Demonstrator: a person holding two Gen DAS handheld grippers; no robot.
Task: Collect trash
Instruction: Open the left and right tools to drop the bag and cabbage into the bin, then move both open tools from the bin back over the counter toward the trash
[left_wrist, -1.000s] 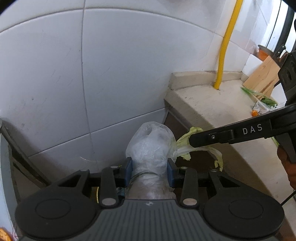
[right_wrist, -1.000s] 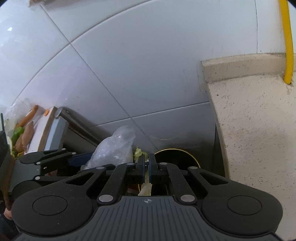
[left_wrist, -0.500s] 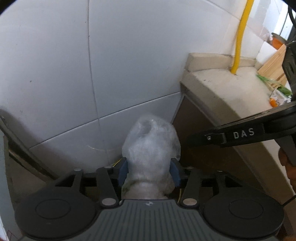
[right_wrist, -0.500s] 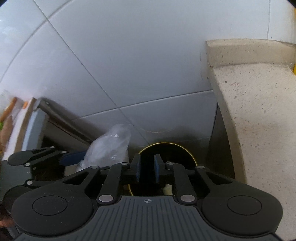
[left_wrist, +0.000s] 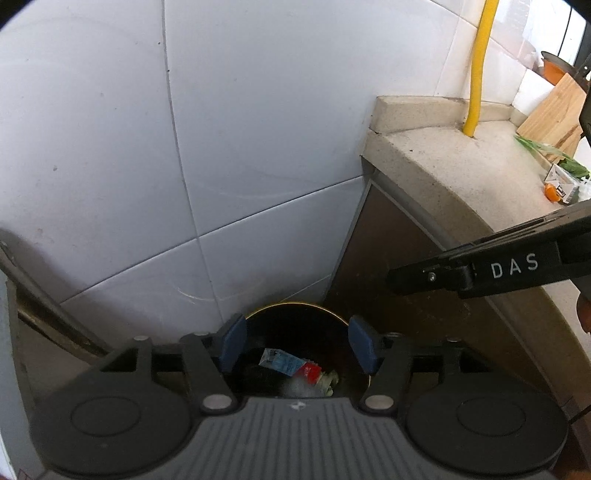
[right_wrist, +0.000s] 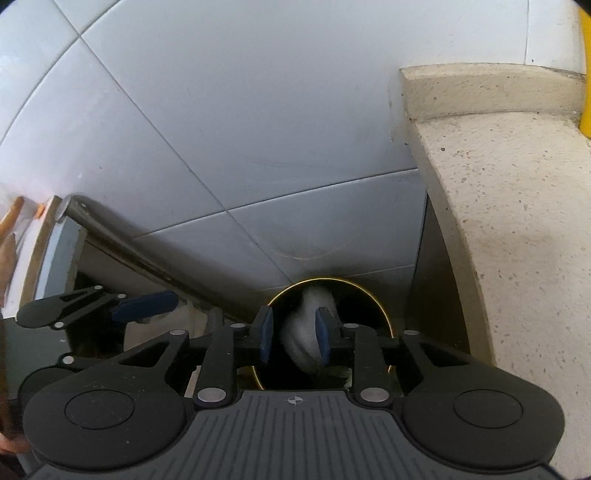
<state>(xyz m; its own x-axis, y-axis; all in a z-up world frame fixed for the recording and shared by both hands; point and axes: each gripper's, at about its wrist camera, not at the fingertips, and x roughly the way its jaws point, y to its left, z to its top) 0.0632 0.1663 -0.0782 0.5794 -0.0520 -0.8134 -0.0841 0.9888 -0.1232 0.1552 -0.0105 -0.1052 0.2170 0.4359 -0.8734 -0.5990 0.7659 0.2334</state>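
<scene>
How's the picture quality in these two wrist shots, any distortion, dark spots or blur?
Left wrist view: fisheye bends the wall tile seams into curves, the corners go black, and the bin interior is deep in shadow, though a wrapper shows. Right wrist view: same bending on the counter edge; the pale bag in the bin looks soft and blurred, and the upper left is washed out.

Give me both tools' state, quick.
Left tool: jaws opening, nothing between them, over the bin.
Right tool: jaws opening, nothing gripped; the plastic bag is below, in the bin.
</scene>
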